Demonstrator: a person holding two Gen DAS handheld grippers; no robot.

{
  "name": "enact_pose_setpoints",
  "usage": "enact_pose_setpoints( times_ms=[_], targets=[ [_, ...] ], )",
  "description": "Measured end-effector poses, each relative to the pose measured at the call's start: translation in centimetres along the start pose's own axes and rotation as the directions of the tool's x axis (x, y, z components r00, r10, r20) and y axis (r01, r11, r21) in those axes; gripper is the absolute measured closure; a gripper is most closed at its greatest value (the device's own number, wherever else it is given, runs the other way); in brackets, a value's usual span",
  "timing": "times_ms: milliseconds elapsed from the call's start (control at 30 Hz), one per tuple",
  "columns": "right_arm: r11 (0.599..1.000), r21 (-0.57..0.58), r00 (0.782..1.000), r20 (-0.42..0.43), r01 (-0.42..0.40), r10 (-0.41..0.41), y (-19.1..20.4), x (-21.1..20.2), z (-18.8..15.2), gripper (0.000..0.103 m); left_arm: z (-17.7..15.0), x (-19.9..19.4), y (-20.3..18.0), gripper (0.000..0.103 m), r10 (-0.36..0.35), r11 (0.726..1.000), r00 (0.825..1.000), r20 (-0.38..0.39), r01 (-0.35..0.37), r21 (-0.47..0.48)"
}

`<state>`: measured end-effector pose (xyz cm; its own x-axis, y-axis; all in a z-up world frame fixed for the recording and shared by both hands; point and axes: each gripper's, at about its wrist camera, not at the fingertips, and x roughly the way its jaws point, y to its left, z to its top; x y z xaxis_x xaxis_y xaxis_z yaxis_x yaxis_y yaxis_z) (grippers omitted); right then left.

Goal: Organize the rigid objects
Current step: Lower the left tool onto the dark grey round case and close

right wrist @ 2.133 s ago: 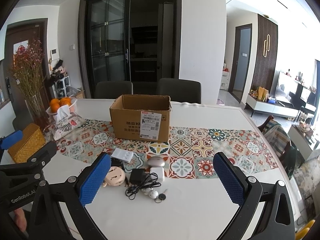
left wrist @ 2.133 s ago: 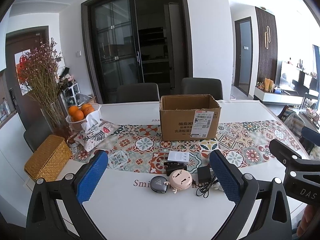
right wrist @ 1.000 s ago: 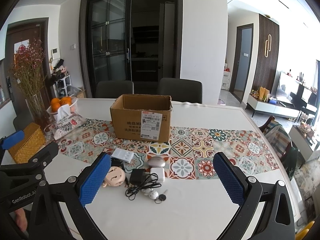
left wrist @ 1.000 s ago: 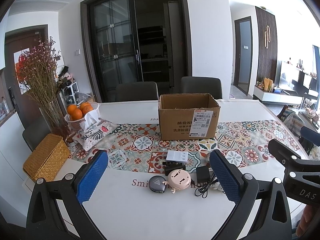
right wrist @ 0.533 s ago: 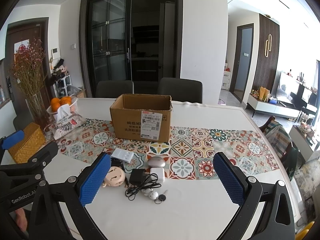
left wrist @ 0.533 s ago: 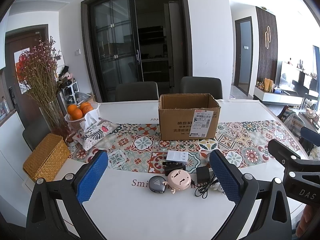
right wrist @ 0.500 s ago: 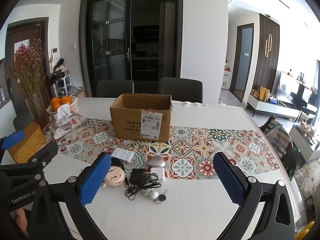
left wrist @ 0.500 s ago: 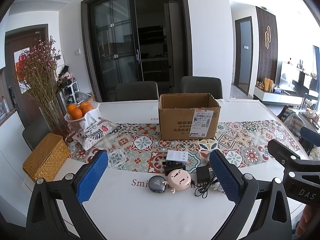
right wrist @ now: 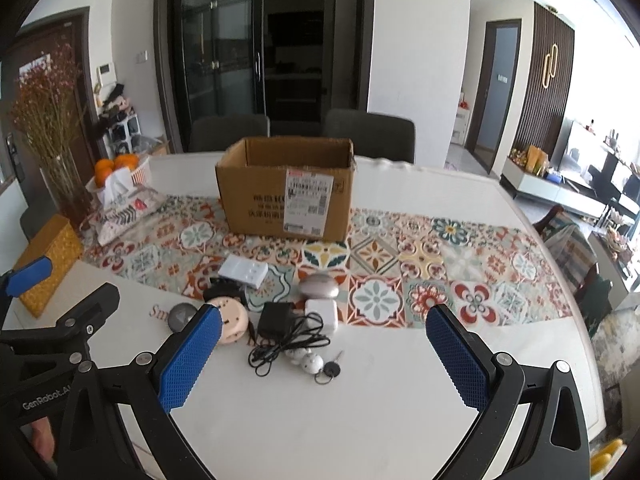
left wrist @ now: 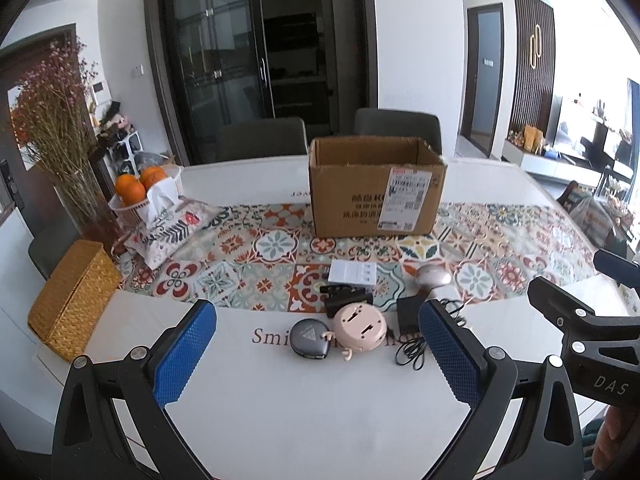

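An open cardboard box (left wrist: 376,188) (right wrist: 286,196) stands on the patterned runner. In front of it lie small items: a white flat box (left wrist: 353,273) (right wrist: 243,271), a silver mouse (left wrist: 434,277) (right wrist: 319,286), a pink round gadget (left wrist: 359,327) (right wrist: 230,318), a dark grey round disc (left wrist: 308,338) (right wrist: 182,315), a black charger with cord (right wrist: 276,322), a white cube (right wrist: 321,312), white balls and a key (right wrist: 326,366). My left gripper (left wrist: 316,354) is open and empty, just short of the items. My right gripper (right wrist: 322,364) is open and empty above the table.
A wicker box (left wrist: 72,300), a tissue pouch (left wrist: 172,232), a basket of oranges (left wrist: 138,190) and a vase of dried flowers (left wrist: 60,152) stand at the left. Two chairs (left wrist: 396,124) are behind the white table (left wrist: 304,420).
Both grippers have moved slightly forward toward the items; the right view shifted a little left. Nothing on the table has moved.
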<state>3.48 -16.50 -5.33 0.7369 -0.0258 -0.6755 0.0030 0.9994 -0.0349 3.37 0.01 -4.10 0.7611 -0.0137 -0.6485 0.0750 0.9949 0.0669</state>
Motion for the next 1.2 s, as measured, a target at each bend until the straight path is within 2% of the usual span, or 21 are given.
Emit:
enact_pose_setpoints(
  times_ms=[367, 633, 800, 1200],
  targets=[
    [1.000, -0.011, 0.995, -0.103, -0.015, 0.014, 3.5, 4.7, -2.2, 0.001, -2.5, 5.6, 2.4, 0.001, -0.036, 0.997, 0.995, -0.092, 0.042, 0.061],
    [0.999, -0.001, 0.978, -0.202, -0.043, 0.042, 6.2, 8.7, -4.3, 0.001, -4.4, 10.2, 3.8, 0.005, -0.066, 0.989, 0.984, -0.164, 0.086, 0.121],
    [1.000, 0.002, 0.973, -0.230, -0.029, 0.029, 7.5, 10.6, -5.3, 0.001, -5.7, 13.2, 4.1, 0.010, -0.091, 0.983, 0.974, -0.209, 0.122, 0.140],
    [0.998, 0.060, 0.960, -0.280, -0.001, 0.017, 8.1, 13.8, -7.1, 0.001, -7.1, 18.0, 3.3, 0.017, -0.135, 0.970, 0.962, -0.239, 0.177, 0.166]
  ],
)
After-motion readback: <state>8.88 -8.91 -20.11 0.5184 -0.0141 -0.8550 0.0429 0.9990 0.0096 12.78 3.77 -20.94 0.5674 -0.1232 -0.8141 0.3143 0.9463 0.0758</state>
